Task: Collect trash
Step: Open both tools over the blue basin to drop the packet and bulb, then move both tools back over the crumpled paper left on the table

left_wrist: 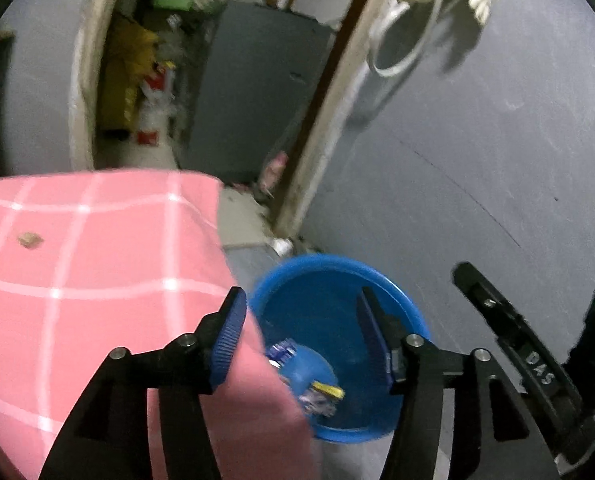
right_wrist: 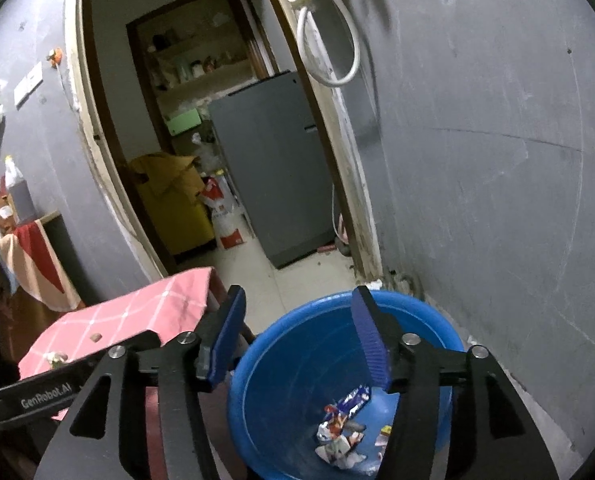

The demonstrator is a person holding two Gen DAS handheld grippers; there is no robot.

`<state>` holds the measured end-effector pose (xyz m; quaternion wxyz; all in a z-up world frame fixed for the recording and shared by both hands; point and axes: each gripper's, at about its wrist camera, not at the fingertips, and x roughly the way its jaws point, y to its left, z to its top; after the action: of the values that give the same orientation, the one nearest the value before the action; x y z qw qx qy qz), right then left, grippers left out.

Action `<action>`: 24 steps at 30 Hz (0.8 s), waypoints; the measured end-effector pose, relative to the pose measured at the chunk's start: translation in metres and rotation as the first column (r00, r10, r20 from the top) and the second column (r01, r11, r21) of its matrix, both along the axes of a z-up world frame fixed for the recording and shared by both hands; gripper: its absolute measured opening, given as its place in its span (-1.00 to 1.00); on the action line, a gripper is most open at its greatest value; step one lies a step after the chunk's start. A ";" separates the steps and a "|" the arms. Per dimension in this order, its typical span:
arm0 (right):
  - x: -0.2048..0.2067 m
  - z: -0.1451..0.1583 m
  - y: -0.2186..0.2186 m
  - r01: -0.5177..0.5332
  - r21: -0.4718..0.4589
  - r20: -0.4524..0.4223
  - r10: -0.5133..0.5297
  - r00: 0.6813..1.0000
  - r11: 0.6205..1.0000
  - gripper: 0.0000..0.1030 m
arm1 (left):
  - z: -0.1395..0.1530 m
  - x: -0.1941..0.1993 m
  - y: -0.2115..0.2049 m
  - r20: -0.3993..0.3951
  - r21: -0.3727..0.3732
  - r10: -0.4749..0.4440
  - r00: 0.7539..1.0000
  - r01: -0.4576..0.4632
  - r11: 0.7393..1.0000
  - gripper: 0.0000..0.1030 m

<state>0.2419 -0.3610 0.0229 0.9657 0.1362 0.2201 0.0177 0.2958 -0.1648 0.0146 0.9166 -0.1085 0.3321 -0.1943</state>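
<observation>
A blue plastic basin stands on the floor against the grey wall, beside the corner of a low table draped in pink checked cloth. Crumpled wrappers and paper scraps lie in its bottom. My right gripper is open above the basin's near-left rim, with nothing between its blue pads. My left gripper is also open and empty, straddling the cloth's corner and the basin, where the wrappers show below. A small brown crumb rests on the cloth; in the right wrist view two bits lie there.
Behind the basin, a doorway opens onto a tiled room with a grey fridge, a yellow carton and a red-and-white sack. A white cable hangs on the wall. A dark cabinet with red-and-beige cloth stands left.
</observation>
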 end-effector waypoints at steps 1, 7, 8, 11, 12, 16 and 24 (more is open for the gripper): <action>-0.002 0.002 0.001 0.000 0.000 0.017 0.000 1.000 1.000 0.24 | 0.004 -0.004 0.008 0.031 0.007 0.027 0.999 -0.027 1.000 0.11; -0.012 0.015 0.011 -0.013 -0.014 0.127 0.014 0.992 1.000 0.55 | 0.030 -0.026 0.055 0.181 -0.037 0.161 0.970 -0.157 0.987 0.59; -0.014 0.018 0.013 -0.018 -0.016 0.146 0.020 0.989 1.000 0.56 | 0.033 -0.030 0.061 0.193 -0.042 0.173 0.966 -0.168 0.985 0.65; -0.019 0.023 0.021 -0.035 -0.026 0.202 0.039 0.979 0.999 0.69 | 0.042 -0.038 0.077 0.236 -0.054 0.216 0.947 -0.209 0.976 0.77; -0.021 0.025 0.025 -0.039 -0.029 0.219 0.045 0.975 0.999 0.76 | 0.045 -0.042 0.083 0.253 -0.058 0.231 0.940 -0.224 0.973 0.79; -0.032 0.032 0.039 -0.077 -0.043 0.315 0.087 0.945 0.996 1.00 | 0.051 -0.054 0.098 0.306 -0.067 0.268 0.913 -0.261 0.963 0.86; -0.050 0.045 0.079 -0.217 -0.110 0.457 0.243 0.855 0.970 1.00 | 0.053 -0.086 0.132 0.388 -0.086 0.336 0.858 -0.330 0.940 0.86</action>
<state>0.1917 -0.2820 0.0681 0.9844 0.0741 -0.0039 0.1593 0.2102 -0.0328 0.0679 0.9835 -0.1300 0.1136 -0.0537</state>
